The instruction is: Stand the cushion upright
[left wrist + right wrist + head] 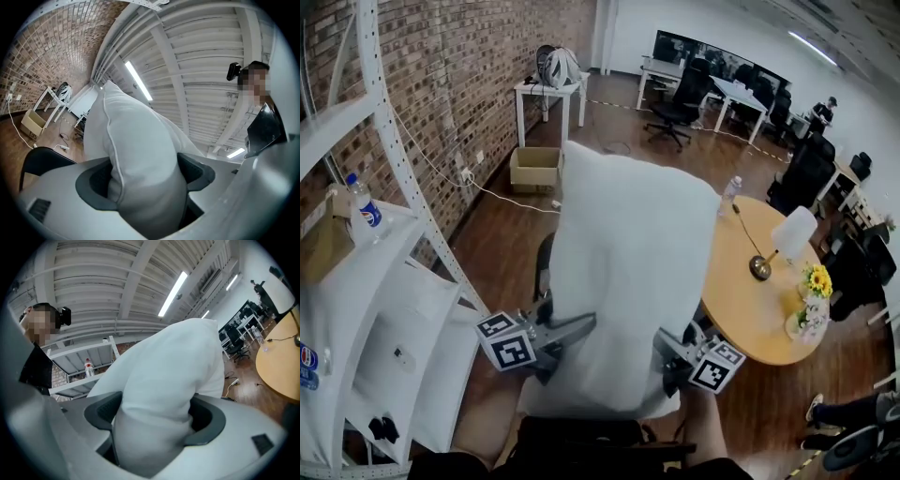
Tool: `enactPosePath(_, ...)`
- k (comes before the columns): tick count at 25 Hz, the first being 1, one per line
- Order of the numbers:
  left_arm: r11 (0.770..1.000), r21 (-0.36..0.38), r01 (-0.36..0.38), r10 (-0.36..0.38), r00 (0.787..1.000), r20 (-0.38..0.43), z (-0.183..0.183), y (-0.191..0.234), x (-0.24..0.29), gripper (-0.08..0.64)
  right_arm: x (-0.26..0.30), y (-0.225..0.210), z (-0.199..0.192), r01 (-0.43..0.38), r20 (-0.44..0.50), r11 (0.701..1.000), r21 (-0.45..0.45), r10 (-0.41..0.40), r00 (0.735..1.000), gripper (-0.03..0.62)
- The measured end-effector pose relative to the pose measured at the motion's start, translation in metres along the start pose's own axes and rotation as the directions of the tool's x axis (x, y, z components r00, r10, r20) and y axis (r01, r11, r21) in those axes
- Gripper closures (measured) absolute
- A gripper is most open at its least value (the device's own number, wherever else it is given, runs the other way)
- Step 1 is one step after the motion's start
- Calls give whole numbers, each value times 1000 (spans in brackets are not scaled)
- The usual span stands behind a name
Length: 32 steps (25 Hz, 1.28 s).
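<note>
A large white cushion (pixel 628 281) is held up in the air in front of me, its broad face toward the head camera. My left gripper (pixel 567 336) is shut on the cushion's lower left corner, and my right gripper (pixel 667 349) is shut on its lower right corner. In the left gripper view the cushion (pixel 140 159) bulges out between the dark pads (pixel 93 183). The right gripper view shows the cushion (pixel 164 390) squeezed the same way between that gripper's pads (pixel 208 420). The cushion hides what lies straight below it.
A white metal shelf rack (pixel 384 309) stands at the left with a bottle (pixel 364 208) on it. A round wooden table (pixel 750 309) at the right carries a lamp (pixel 787 239), flowers (pixel 814 286) and a bottle (pixel 729 195). A dark chair (pixel 546 267) sits behind the cushion.
</note>
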<state>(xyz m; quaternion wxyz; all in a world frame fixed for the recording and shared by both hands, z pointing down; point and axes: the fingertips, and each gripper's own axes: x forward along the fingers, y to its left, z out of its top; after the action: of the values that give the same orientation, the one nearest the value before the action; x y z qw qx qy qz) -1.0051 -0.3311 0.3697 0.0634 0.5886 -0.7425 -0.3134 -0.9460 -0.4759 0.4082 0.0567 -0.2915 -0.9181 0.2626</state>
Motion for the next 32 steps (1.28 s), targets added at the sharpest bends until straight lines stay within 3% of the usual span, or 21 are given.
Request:
enactPosePath(6, 999, -33, -29, 29, 1000, -4, -7, 25, 38, 178, 4, -47, 17, -14, -15, 999, 38, 14, 1000, 187)
enactPosePath(12, 995, -37, -94, 94, 996, -4, 12, 81, 40, 177, 60, -77, 16, -35, -50, 997, 70, 38, 998, 187)
enactPosePath(19, 984, -95, -151, 152, 988, 7, 38, 167, 29, 178, 144, -115, 3, -28, -121, 993, 115, 42, 992, 187)
enactPosePath(26, 977, -137, -162, 166, 986, 16, 70, 264, 26, 178, 233, -158, -3, 0, -159, 995, 102, 16, 987, 187)
enactPosePath(32, 969, -179, -172, 175, 985, 1, 67, 321, 29, 178, 268, -192, -16, 33, -184, 994, 104, -14, 983, 187)
